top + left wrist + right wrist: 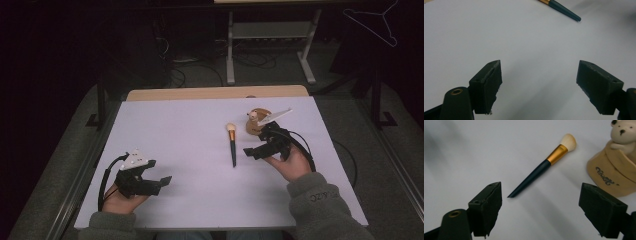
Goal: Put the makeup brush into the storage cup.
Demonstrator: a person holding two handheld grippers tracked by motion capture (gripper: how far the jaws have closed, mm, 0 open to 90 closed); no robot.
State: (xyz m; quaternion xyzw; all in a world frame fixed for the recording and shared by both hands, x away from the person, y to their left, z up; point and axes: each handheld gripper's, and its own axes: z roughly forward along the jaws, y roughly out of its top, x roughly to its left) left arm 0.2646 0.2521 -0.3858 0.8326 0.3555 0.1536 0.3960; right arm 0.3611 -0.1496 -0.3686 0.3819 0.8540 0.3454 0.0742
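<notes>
White sheeting covers the table (200, 200), with a strip of bare wood at its far edge and a dark floor with cables beyond. From the middle of the table, the makeup brush (232, 144) lies just toward 1 o'clock, bristles pointing to 12 and its dark handle tip to 6. The right gripper (252, 151) sits just beside the handle at 3 o'clock, jaws spread wide with nothing between them; in the right gripper view the brush (541, 167) lies ahead, its tip near the left jaw but apart from it. A tan bear figurine (257, 121) stands at 1 o'clock from the brush. The left gripper (162, 179) rests at 8 o'clock, jaws likewise wide open and empty, well apart from the brush.
</notes>
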